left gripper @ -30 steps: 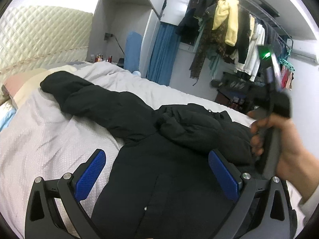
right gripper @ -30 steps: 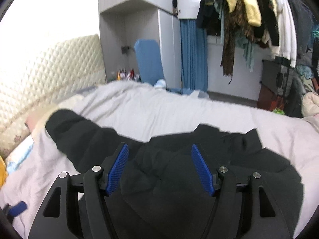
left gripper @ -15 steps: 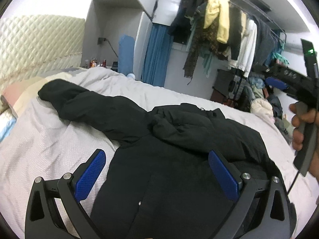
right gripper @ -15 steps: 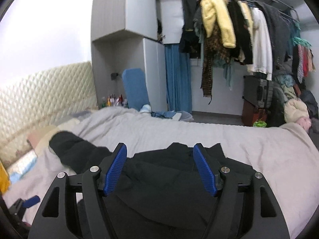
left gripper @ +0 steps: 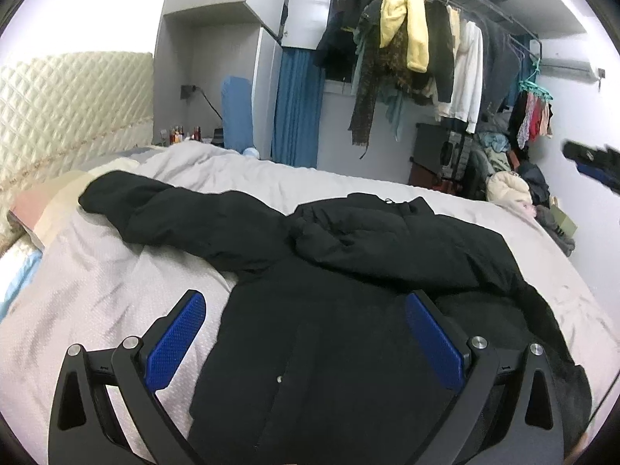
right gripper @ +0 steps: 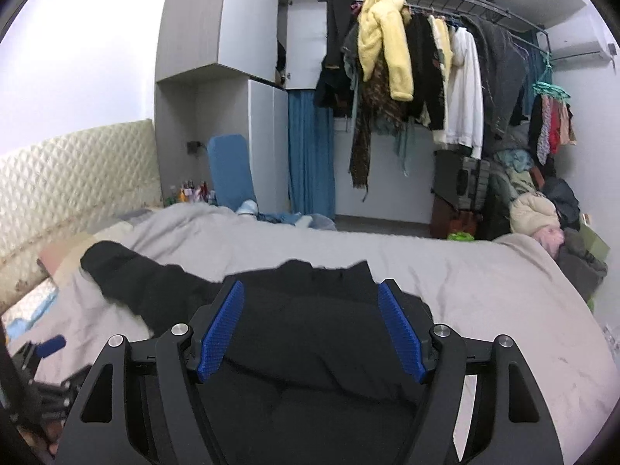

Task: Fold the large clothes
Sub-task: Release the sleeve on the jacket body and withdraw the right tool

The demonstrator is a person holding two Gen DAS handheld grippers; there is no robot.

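A large black padded jacket (left gripper: 348, 290) lies spread on the bed, one sleeve (left gripper: 174, 213) stretched out to the left and the other folded across its chest. My left gripper (left gripper: 306, 333) is open and empty, above the jacket's lower left part. My right gripper (right gripper: 310, 329) is open and empty, raised above the jacket (right gripper: 310, 333); it shows blurred at the right edge of the left wrist view (left gripper: 593, 162). The left gripper shows at the lower left of the right wrist view (right gripper: 42, 352).
The bed has a light grey cover (left gripper: 97, 302) and a quilted headboard (left gripper: 58, 108) at the left, with pillows (left gripper: 42, 201) below it. A loaded clothes rail (right gripper: 445, 77), a blue curtain (right gripper: 310, 155) and piles of clothes (right gripper: 542, 201) stand beyond the far side.
My right gripper has let the folded sleeve lie, risen and drawn back to the right, out of the left view's middle. The left gripper has held still, tilting up slightly.
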